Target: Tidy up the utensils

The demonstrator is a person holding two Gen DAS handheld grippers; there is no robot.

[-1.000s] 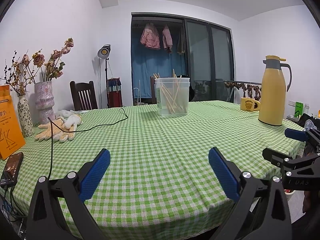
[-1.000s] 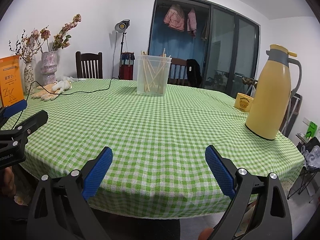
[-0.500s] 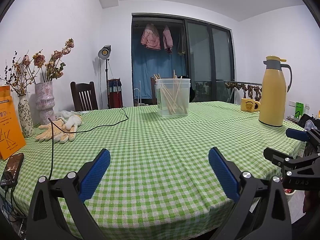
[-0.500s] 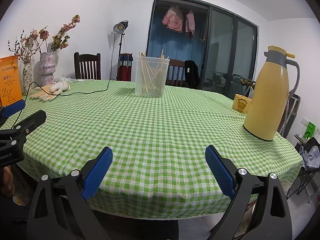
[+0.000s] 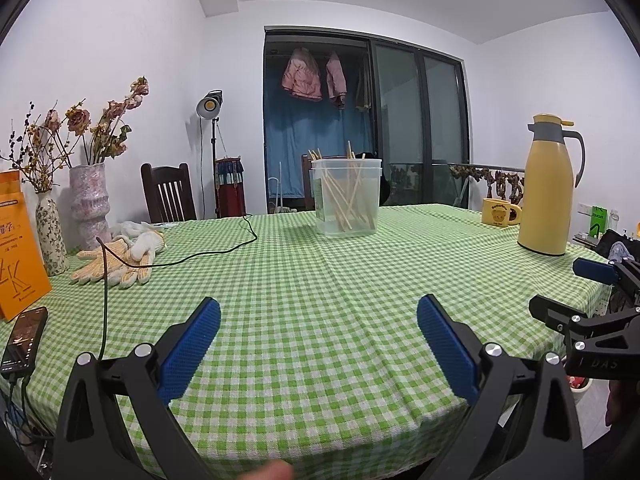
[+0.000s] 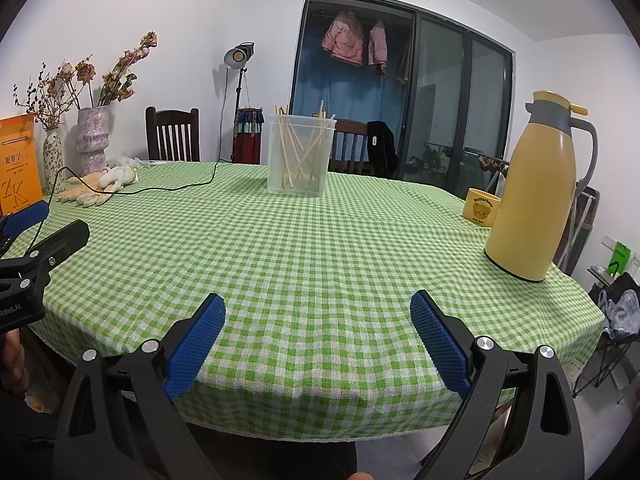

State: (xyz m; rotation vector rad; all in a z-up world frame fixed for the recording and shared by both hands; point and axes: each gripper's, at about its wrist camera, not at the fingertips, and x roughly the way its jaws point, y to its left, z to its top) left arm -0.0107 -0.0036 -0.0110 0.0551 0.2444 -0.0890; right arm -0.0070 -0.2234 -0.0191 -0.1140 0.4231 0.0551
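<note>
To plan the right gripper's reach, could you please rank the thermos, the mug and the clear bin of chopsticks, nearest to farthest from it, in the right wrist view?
1. Thermos, right side of the table.
2. Mug, just behind the thermos.
3. Bin of chopsticks, far centre.

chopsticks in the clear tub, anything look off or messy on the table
The chopsticks stand in the clear tub leaning every which way and crossing one another, not bundled. The tub itself is upright, and nothing has spilled on the tablecloth. Otherwise only work gloves heaped with a black cable running over them look untidy.
</note>
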